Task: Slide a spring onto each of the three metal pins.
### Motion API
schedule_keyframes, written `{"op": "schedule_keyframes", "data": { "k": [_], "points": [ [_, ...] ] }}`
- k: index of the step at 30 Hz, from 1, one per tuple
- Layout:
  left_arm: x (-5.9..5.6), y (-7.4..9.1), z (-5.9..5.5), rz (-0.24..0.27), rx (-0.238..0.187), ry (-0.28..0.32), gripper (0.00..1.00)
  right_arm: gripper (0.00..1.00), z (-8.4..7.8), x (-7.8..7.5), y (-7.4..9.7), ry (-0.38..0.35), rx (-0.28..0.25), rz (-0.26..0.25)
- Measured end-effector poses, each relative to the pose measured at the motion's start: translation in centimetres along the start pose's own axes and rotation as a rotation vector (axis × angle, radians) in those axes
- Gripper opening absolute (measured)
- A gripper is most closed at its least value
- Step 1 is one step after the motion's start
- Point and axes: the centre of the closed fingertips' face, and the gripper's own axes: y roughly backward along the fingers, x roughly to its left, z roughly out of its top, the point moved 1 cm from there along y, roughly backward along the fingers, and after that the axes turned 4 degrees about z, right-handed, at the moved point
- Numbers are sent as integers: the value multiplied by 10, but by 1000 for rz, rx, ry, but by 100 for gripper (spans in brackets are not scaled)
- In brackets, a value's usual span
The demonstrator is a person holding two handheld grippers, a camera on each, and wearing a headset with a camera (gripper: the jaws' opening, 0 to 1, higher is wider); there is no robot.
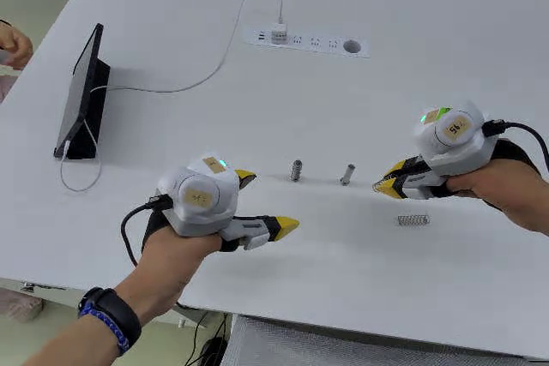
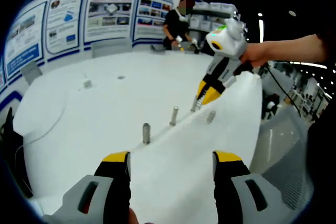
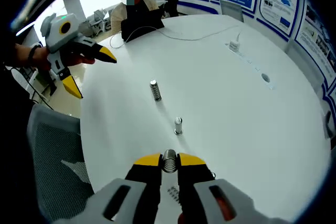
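Observation:
Two metal pins stand in a row mid-table: the left pin (image 1: 297,171) (image 3: 155,90) wears a spring, and the pin beside it (image 1: 347,175) (image 3: 178,125) (image 2: 174,115) is bare. My right gripper (image 1: 388,184) (image 3: 168,160) is shut on a small spring (image 3: 168,162), held upright just right of the bare pin. I cannot tell whether a pin stands under it. A loose spring (image 1: 413,220) lies flat on the table near that gripper. My left gripper (image 1: 266,203) (image 2: 170,156) hovers open and holding nothing, left of the pins.
A tablet on a stand (image 1: 81,96) sits at the left, its cable running to a power strip (image 1: 309,41) at the back. The table's front edge (image 1: 343,336) is close below the grippers. A person (image 3: 134,14) sits across the table, and a mesh chair (image 3: 52,171) stands beside it.

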Motion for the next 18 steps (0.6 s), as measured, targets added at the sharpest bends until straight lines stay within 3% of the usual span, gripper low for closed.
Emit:
{"op": "schedule_keyframes", "data": {
  "k": [18],
  "points": [
    [9,7,-6,16,4,22,66,13,23,-13,-9,13,-14,-10]
  ]
}}
